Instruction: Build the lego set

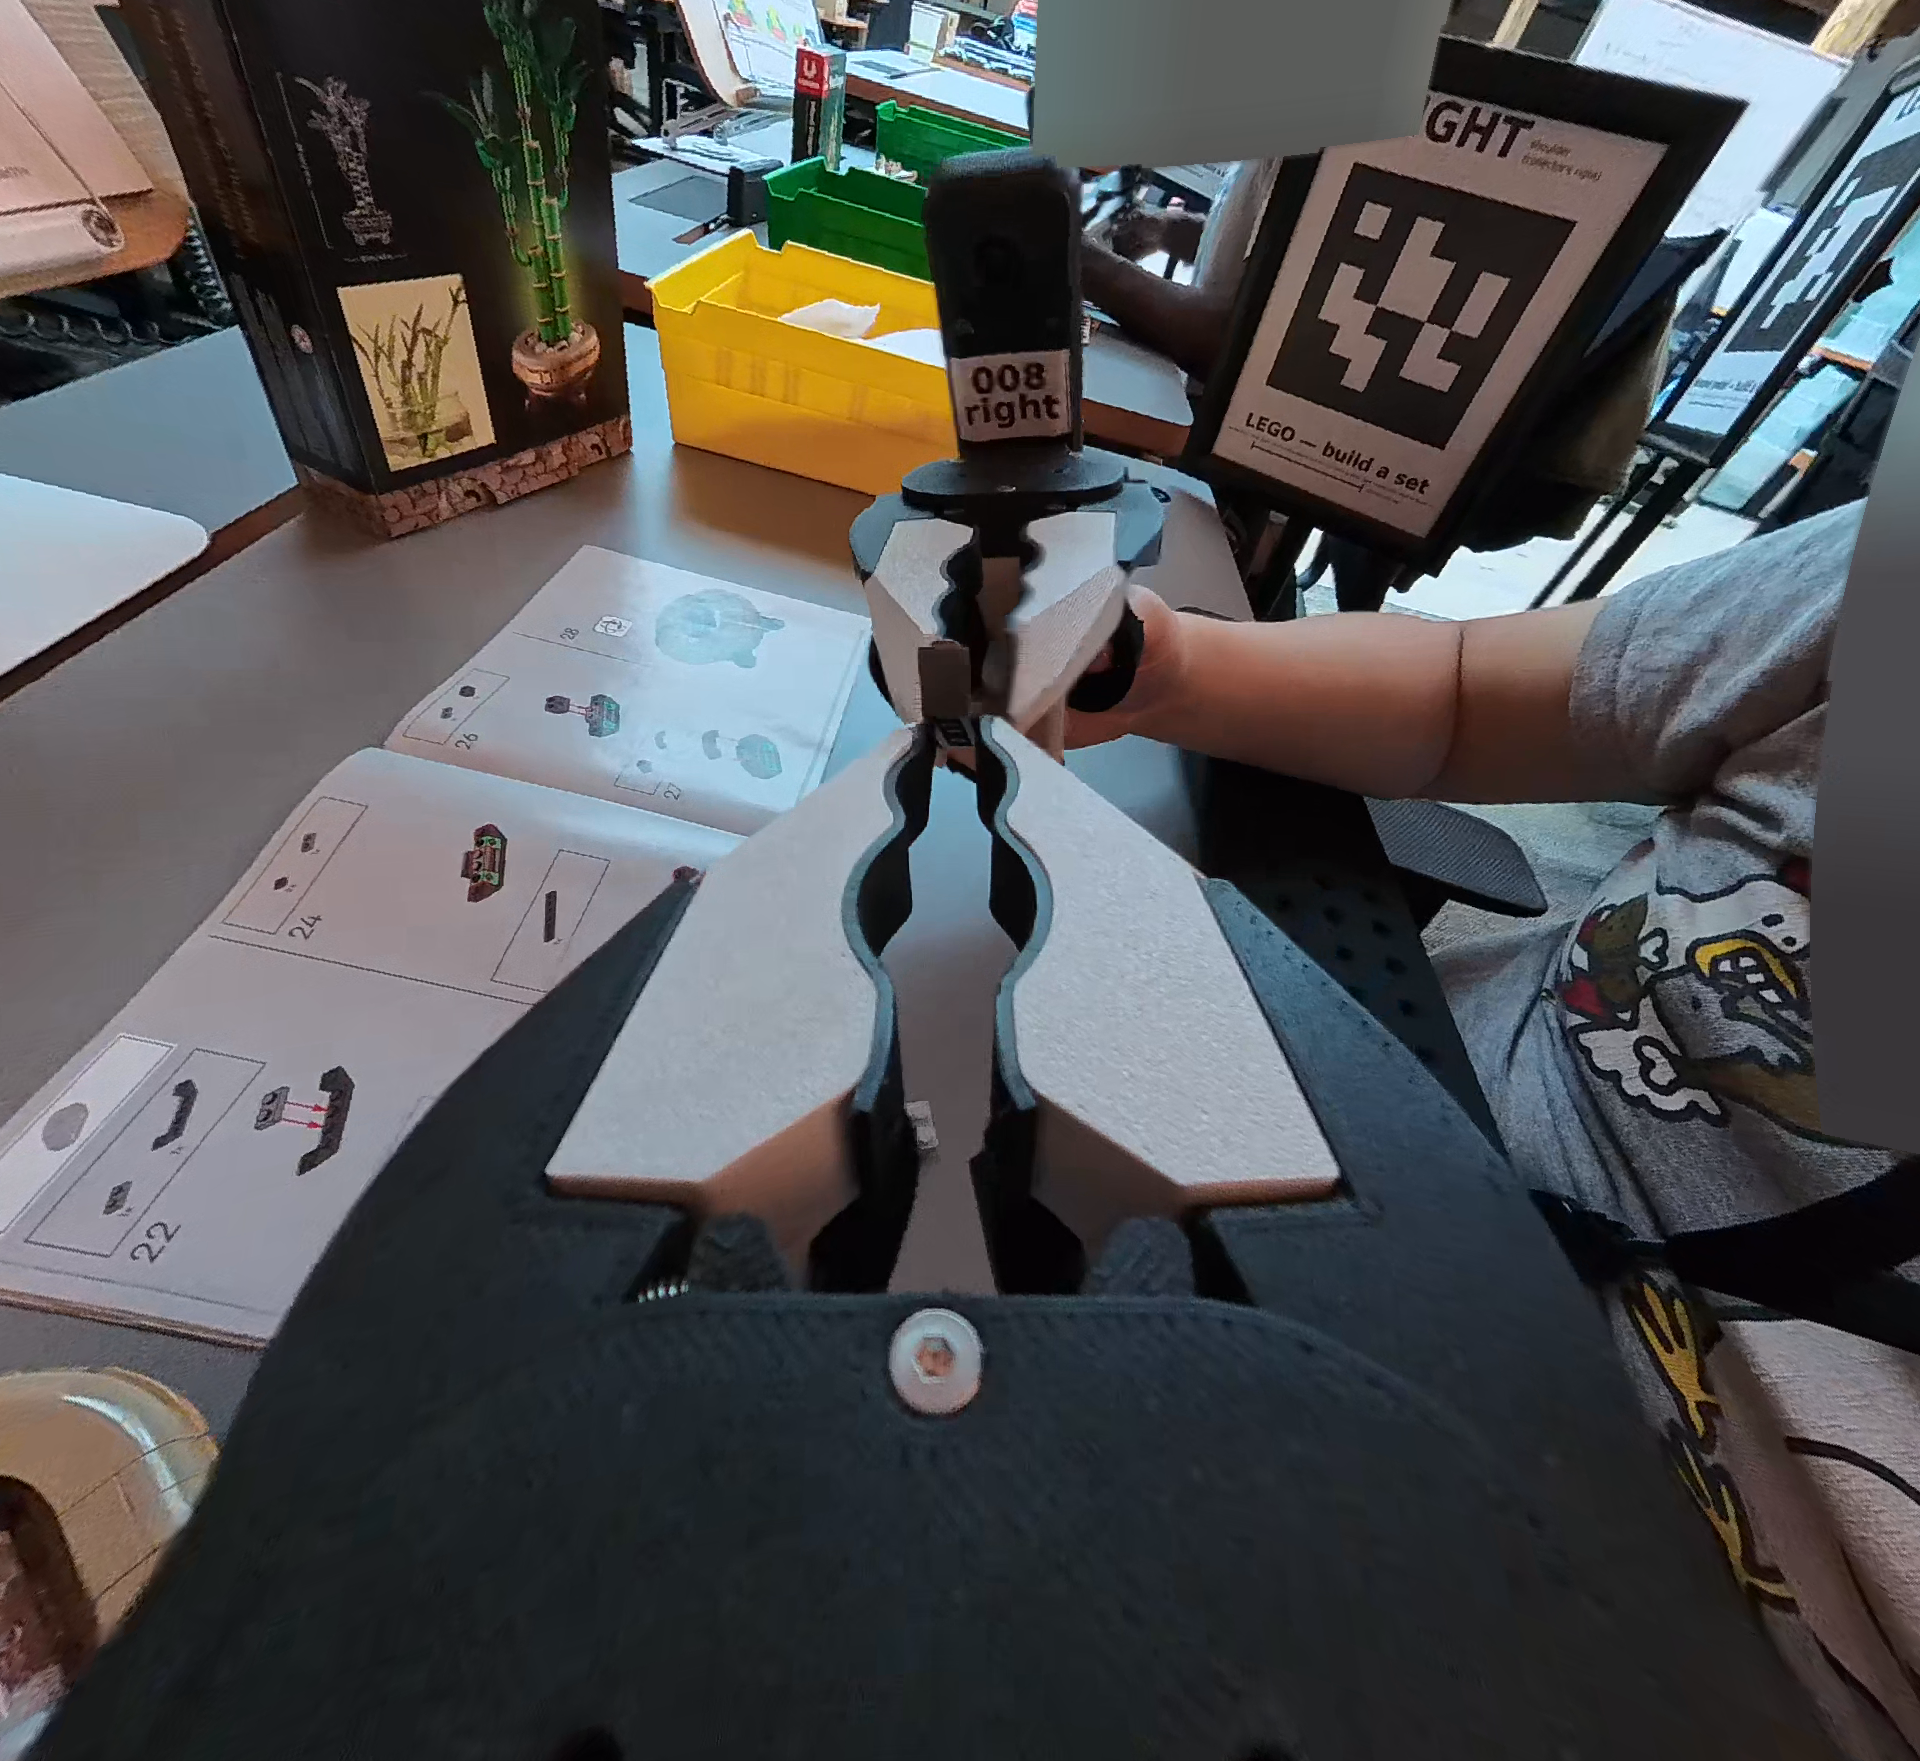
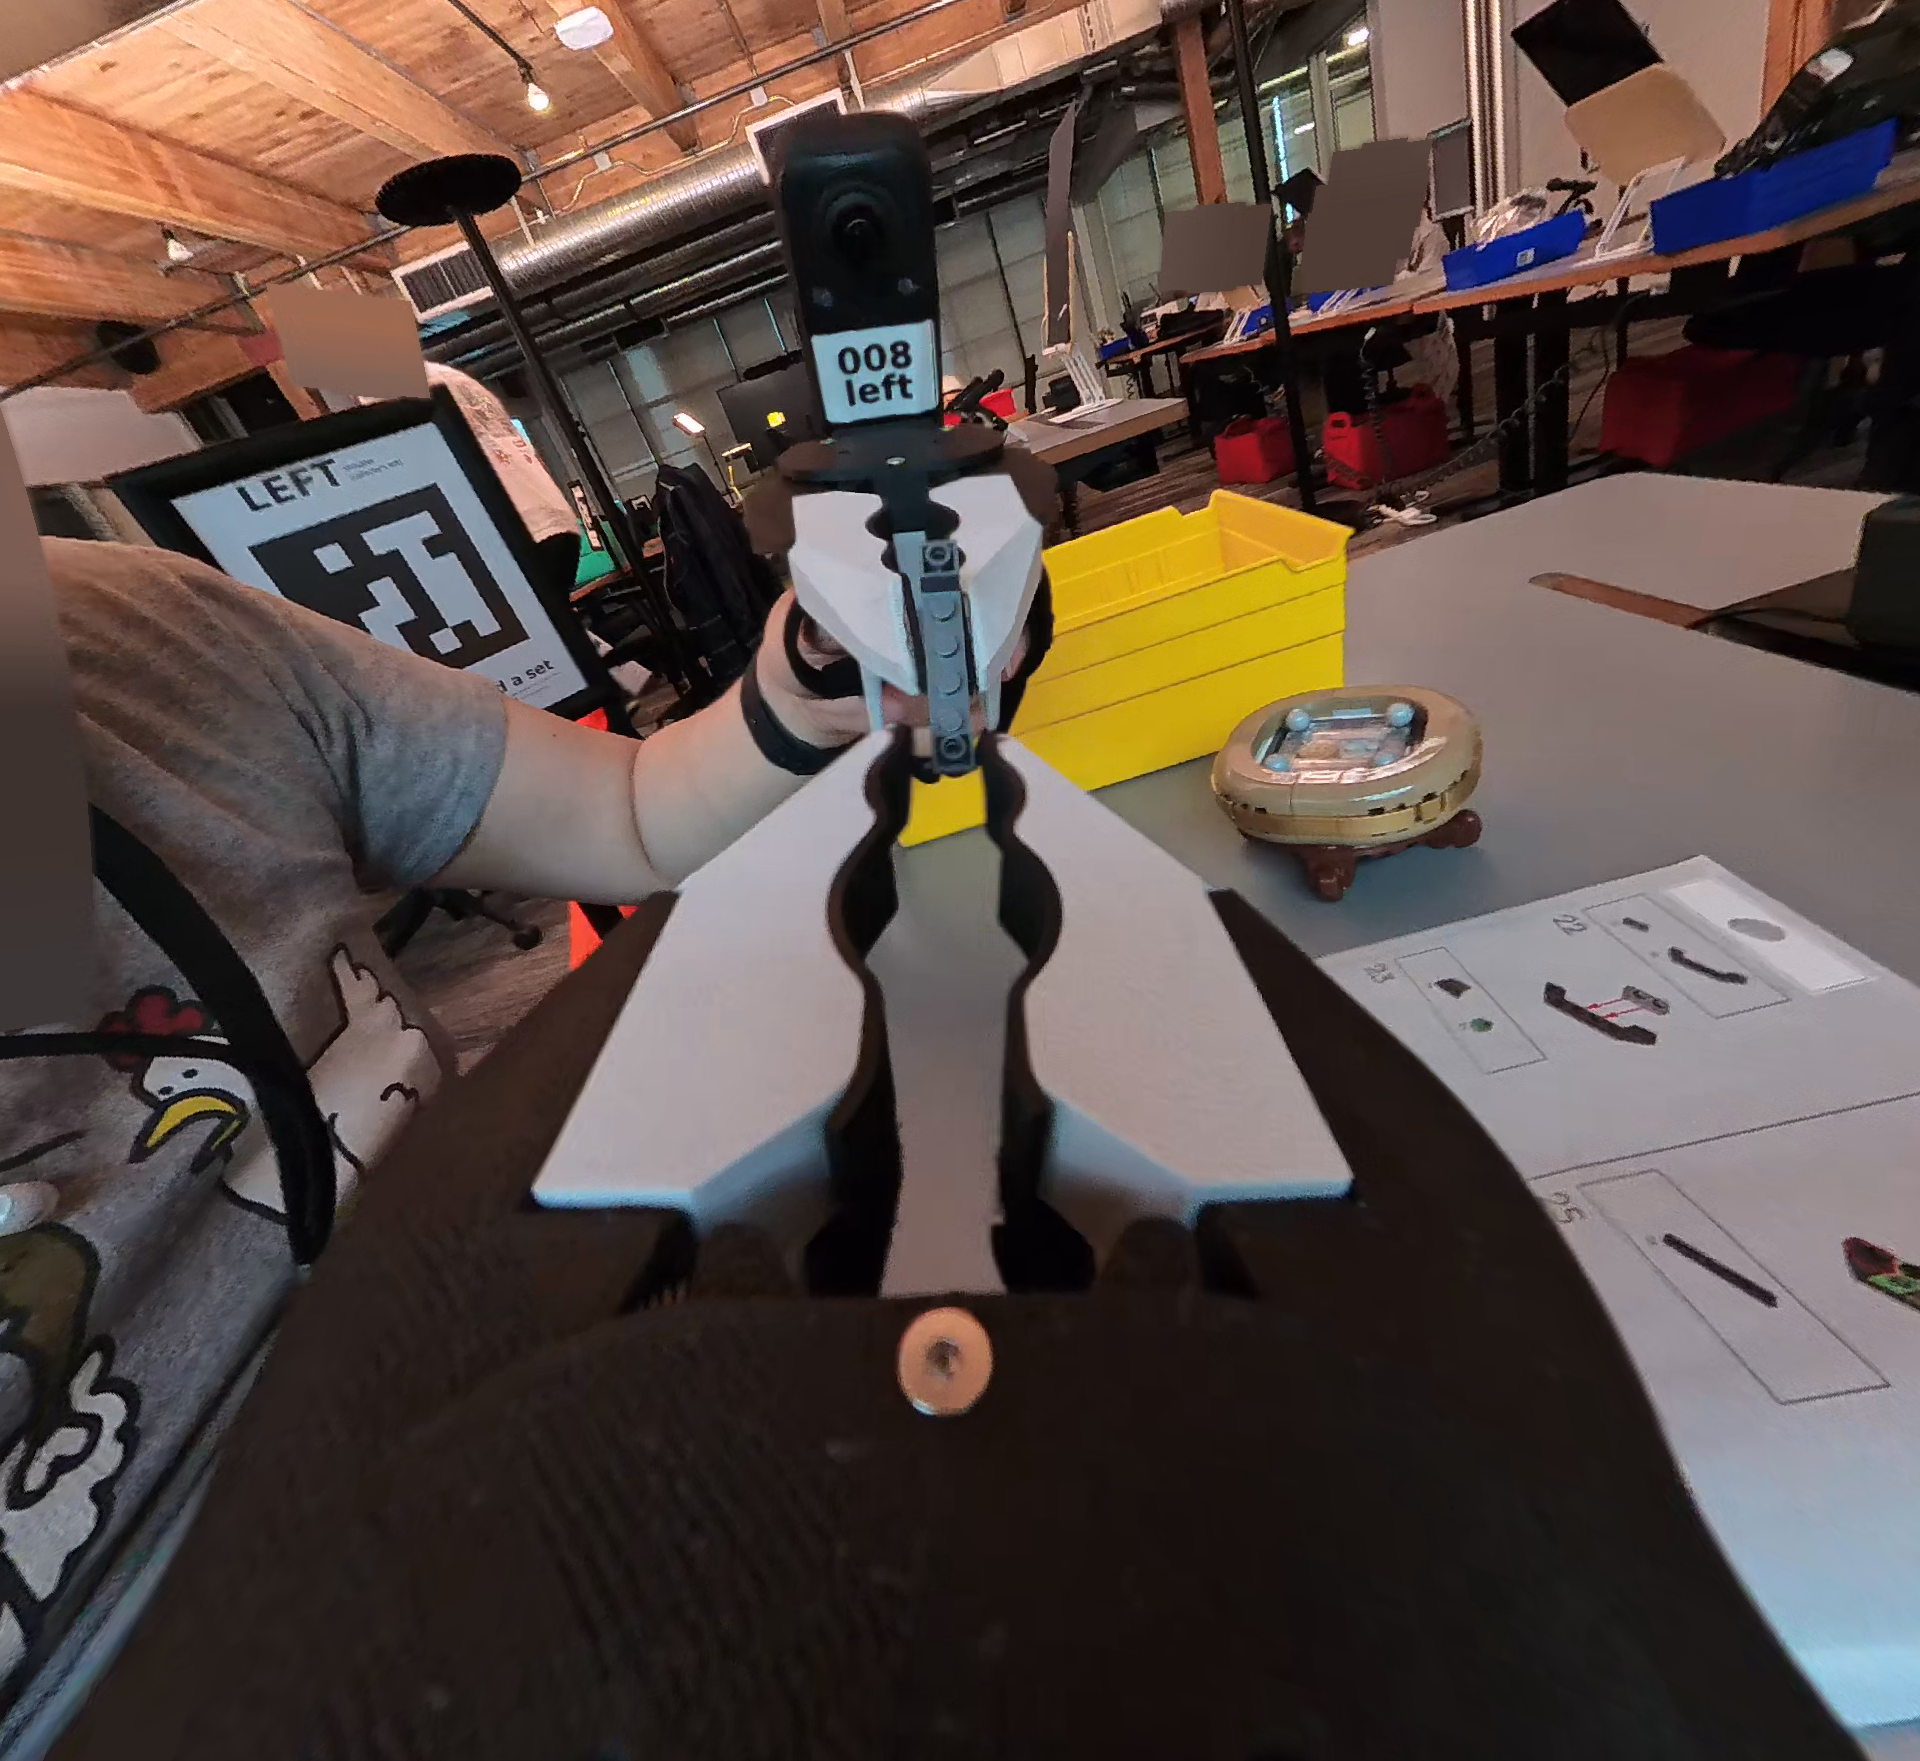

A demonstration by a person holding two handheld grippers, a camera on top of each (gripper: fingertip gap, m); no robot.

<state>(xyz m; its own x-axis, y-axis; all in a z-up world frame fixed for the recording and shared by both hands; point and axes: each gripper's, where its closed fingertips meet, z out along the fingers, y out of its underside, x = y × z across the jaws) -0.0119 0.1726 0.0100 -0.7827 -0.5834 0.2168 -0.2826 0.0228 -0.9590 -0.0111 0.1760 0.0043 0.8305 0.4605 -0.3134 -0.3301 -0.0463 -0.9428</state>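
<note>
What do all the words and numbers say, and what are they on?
I don't repeat writing, but here is where it stands.
Black set box: brand logo, readable.
Booklet: step numbers, readable.
Framed signs: big headings readable, small print blurred.
White camera labels: number and word, readable.
Small far box: too small to read.

Manual (image 1: 436, 932) on table (image 1: 156, 672); bin (image 1: 790, 361) behind, w/ box (image 1: 416, 184) beside.
</note>
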